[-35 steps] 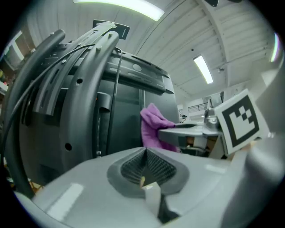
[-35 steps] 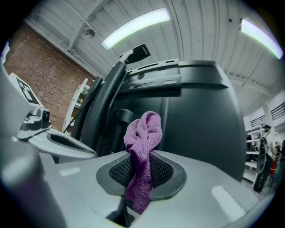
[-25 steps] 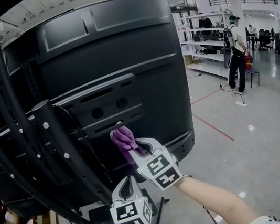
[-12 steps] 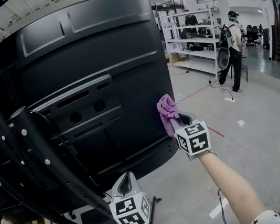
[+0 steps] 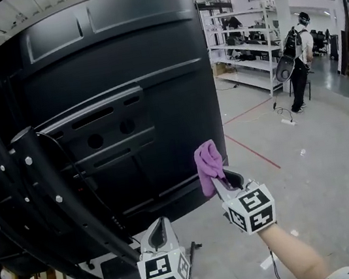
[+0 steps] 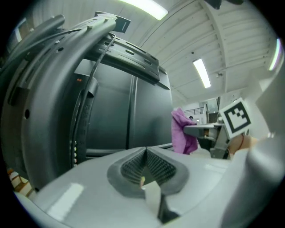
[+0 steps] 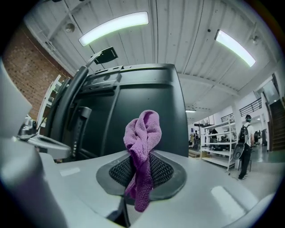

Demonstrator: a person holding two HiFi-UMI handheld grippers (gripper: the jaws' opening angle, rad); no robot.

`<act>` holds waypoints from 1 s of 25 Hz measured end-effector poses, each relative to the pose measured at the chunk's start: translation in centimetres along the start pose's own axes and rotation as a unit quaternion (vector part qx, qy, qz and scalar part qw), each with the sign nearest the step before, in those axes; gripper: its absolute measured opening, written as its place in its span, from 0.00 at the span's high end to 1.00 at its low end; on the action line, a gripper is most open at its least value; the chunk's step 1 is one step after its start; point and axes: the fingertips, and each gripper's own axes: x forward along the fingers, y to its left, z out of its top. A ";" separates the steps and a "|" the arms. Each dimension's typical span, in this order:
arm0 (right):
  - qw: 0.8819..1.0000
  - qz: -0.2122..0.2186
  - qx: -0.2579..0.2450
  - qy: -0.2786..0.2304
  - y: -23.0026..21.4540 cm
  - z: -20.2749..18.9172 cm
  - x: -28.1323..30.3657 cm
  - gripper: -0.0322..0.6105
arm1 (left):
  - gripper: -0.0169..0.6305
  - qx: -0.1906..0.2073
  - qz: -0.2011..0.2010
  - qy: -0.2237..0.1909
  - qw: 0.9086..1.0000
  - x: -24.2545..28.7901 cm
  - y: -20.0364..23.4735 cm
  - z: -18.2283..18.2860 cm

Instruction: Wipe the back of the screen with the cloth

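The cloth (image 7: 142, 142) was purple, nubbly fabric, bunched into a twisted wad that stood up past the pads, with a tail hanging below them. My right gripper (image 5: 216, 181) was clamped on its middle. I judged this let the soft wad meet the panel ahead of the hard jaws. The cloth sat at the lower right edge of the screen (image 5: 117, 72), on its back side; no view settled whether it pressed on the panel. My left gripper (image 5: 158, 230) hung below the screen's bottom edge, jaws together with nothing between them, held clear of the wiping path in my judgement. The screen's back was black moulded plastic, ribbed, with no smears visible.
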 end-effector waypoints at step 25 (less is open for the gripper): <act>0.997 0.023 0.052 0.054 8.3 -7.7 -7.6 0.85 | 0.96 -0.034 -0.007 0.025 0.999 -2.9 0.7 -5.4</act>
